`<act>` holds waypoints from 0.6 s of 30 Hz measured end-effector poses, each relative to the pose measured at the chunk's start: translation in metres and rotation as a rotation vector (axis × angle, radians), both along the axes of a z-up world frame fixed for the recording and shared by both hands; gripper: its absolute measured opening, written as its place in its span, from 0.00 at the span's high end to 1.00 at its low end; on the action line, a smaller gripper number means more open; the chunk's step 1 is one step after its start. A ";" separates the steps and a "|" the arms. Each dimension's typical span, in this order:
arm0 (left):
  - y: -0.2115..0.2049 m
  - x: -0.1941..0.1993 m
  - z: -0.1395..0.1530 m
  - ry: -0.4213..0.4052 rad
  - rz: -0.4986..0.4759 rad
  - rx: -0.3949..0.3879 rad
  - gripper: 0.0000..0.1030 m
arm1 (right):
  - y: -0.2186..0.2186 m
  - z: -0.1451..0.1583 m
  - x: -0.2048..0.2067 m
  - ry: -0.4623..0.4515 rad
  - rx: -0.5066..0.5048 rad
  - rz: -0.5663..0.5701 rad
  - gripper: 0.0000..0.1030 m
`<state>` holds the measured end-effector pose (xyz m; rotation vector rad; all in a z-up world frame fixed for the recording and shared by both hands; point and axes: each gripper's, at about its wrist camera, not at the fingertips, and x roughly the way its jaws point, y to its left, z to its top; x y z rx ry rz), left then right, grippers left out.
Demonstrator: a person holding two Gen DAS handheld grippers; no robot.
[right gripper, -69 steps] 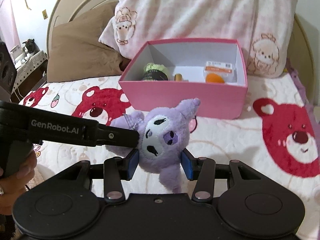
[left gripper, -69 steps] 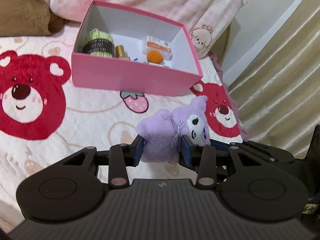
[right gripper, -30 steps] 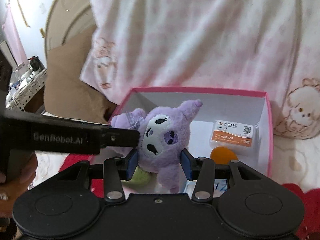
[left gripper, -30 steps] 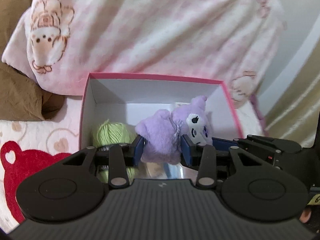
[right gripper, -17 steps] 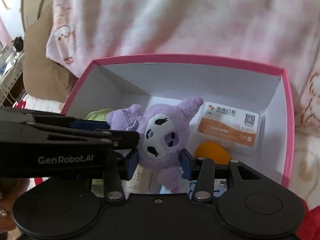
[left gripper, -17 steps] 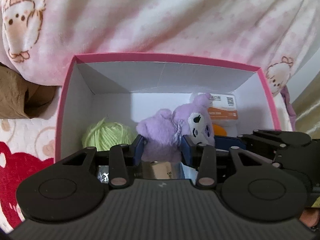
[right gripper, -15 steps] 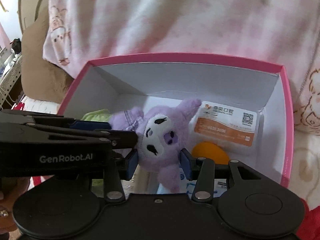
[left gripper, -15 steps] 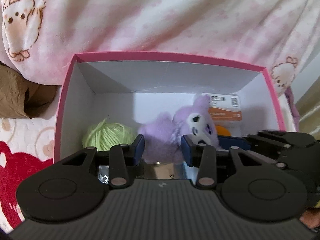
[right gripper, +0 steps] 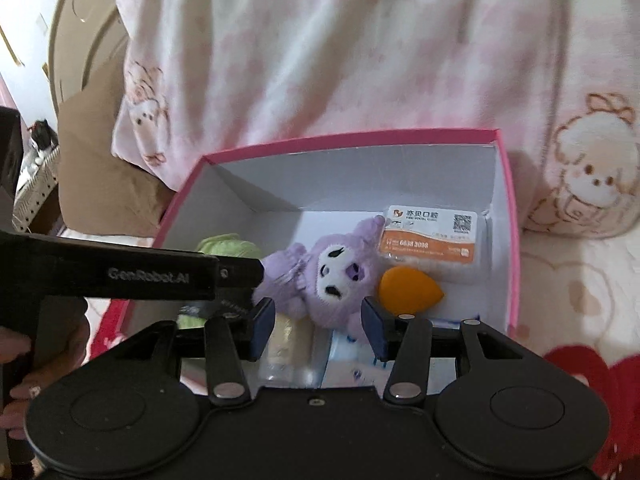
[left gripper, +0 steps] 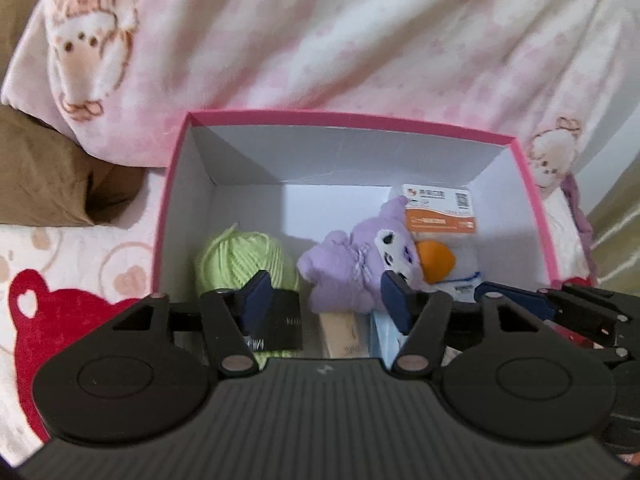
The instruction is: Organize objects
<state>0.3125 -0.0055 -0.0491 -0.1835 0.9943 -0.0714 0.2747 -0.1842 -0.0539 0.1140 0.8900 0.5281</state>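
Inside pink box (left gripper: 172, 216), on bedspread with red bears (left gripper: 60, 320): purple plush toy (left gripper: 352, 268) lying between green yarn ball (left gripper: 240, 256) and orange sponge (left gripper: 434, 260), below carded packet (right gripper: 430, 240). Left gripper (left gripper: 326, 300) opening, released; 2 blue pads (left gripper: 256, 300) clear of plush on both sides. Right gripper (right gripper: 320, 326) opening, released; plush just beyond its fingertips, no pad pressing it.
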 end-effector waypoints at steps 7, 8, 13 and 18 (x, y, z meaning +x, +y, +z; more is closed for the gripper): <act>0.007 -0.044 0.044 -0.014 0.012 0.014 0.14 | -0.007 0.029 -0.038 -0.026 0.001 -0.035 0.39; 0.007 -0.050 0.050 -0.001 0.010 0.019 0.12 | -0.008 0.033 -0.042 -0.024 0.004 -0.035 0.36; 0.012 -0.089 0.079 -0.021 -0.003 0.025 0.04 | -0.007 0.055 -0.070 -0.061 -0.034 -0.031 0.33; 0.012 -0.121 0.092 -0.049 -0.032 0.098 0.04 | -0.009 0.076 -0.102 -0.108 -0.063 -0.070 0.31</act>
